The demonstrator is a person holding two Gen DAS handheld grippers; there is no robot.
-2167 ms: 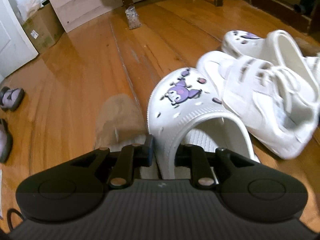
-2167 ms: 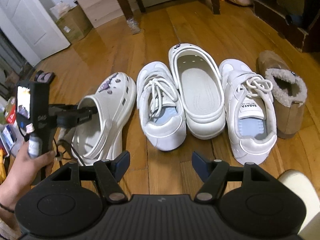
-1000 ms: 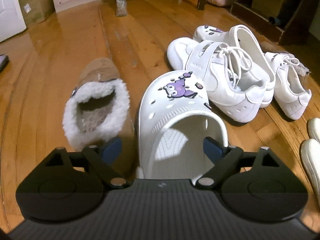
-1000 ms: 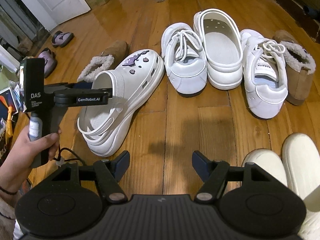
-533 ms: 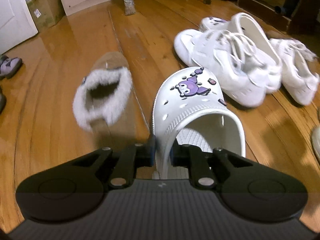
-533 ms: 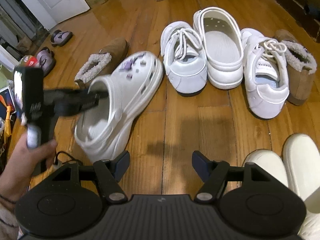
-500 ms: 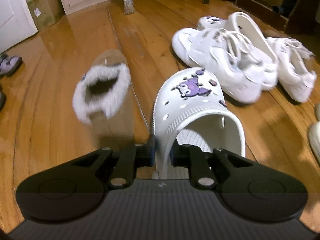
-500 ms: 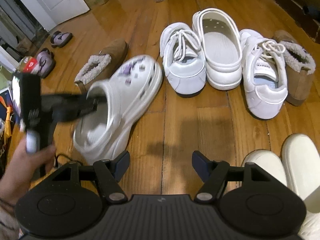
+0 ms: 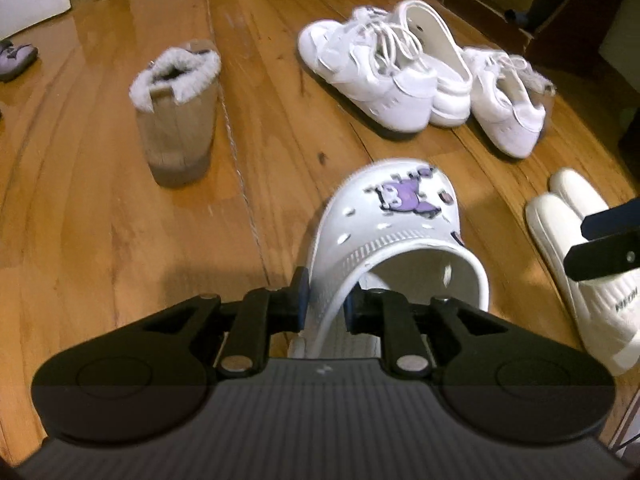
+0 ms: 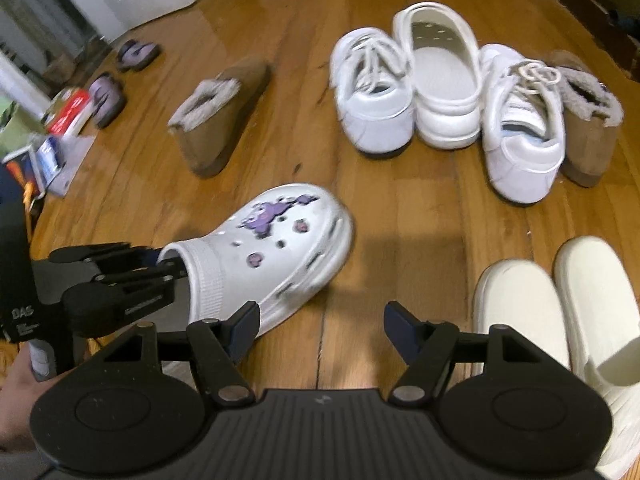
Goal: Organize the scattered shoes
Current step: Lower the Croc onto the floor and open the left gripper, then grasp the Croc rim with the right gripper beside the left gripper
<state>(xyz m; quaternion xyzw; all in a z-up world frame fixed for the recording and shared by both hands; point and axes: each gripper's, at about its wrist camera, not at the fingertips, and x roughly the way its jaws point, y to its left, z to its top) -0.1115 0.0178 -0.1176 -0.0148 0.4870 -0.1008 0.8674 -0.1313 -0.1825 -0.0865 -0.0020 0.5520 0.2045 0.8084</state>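
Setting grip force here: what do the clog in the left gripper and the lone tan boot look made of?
White clog: looks like moulded foam or rubber, matte, with vent holes, a ribbed strap and purple charms. Tan boot: suede-like, napped upper with a fluffy, fleece-like collar. Left gripper pinches the clog's rim.

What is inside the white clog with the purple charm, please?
One finger of the left gripper reaches inside the white clog, clamping its collar against the outer finger. Otherwise the visible interior looks empty; the toe end is hidden by the upper.
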